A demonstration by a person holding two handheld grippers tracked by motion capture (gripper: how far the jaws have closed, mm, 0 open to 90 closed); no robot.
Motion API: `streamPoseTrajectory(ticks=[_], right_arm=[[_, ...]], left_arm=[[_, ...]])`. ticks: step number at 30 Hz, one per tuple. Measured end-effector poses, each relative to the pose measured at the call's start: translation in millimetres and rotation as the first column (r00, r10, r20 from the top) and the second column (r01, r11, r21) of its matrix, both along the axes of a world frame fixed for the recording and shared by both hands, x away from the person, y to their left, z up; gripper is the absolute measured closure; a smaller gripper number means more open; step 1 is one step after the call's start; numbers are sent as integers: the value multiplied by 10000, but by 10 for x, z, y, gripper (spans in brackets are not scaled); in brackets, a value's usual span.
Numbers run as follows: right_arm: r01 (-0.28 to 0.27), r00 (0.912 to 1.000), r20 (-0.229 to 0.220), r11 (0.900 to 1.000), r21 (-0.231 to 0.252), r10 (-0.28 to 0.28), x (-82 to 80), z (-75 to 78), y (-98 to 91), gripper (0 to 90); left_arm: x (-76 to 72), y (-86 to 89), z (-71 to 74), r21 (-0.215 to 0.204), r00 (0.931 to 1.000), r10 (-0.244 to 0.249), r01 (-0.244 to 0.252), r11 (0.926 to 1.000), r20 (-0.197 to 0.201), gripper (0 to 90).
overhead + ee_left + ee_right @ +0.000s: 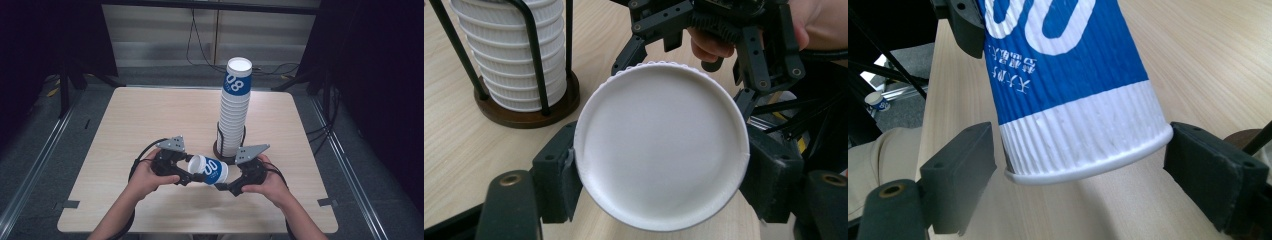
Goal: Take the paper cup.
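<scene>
The person held one paper cup (209, 170) on its side, just in front of the cup stack (235, 110), above the table (150, 120) and between both grippers. The left gripper (186, 176) was closed on the cup near its base end; in the left gripper view its two pads pressed the wall at both sides and the white round bottom (661, 145) faced the camera, so the grip was firm and probably served to keep the cup still. The right gripper (223, 187) stood at the other end, nearer the stack's wooden base (531, 112). Its jaws were apart w/ the rim (1088, 162) between them: in the right gripper view there was a gap at each pad, so it was not gripping yet, I think. The cup pointed w/ the mouth toward the right gripper, approx. level; my judgement was that this made a hand-over or pulling of an inner cup easier, but I could not tell which. The stack itself stood upright in a black wire holder (218, 135) at the far side from the hands, well clear of them, prob. so it would not be knocked.
</scene>
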State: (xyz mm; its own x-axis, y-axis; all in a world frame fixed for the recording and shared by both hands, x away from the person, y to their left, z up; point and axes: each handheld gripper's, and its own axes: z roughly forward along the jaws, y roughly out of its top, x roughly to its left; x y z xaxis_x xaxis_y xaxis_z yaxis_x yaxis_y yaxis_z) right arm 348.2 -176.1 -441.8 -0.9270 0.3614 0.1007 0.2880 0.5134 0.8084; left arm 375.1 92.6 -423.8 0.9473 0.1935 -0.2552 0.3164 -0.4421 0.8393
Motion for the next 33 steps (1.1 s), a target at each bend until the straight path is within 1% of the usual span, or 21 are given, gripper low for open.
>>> streamPoseTrajectory(ticks=[2,9,16,25,28,33], right_arm=[[-23,10000,-15,10000,37,23,0,-1,2,124],[-76,10000,-28,9999,-69,76,4,-4,13,124],[-82,9999,-69,9999,-81,81,17,-8,26,124],[-138,9999,-8,9998,-121,138,22,-3,53,124],[-125,9999,24,9999,-98,125,24,-4,51,124],[-114,9999,61,9999,-76,115,24,-4,50,124]], left_arm=[[-4,-7,5,-15,10000,-26,26,10000,-7,286],[-7,-28,-2,-22,9999,-109,109,9999,-23,286],[-1,-24,-2,-107,10000,-76,75,9999,-47,286],[2,-26,0,-127,9999,-105,104,9999,-83,286],[5,-24,-3,-252,9999,-46,42,9997,-152,286],[5,-20,4,-254,9998,-58,53,9997,-168,286]])
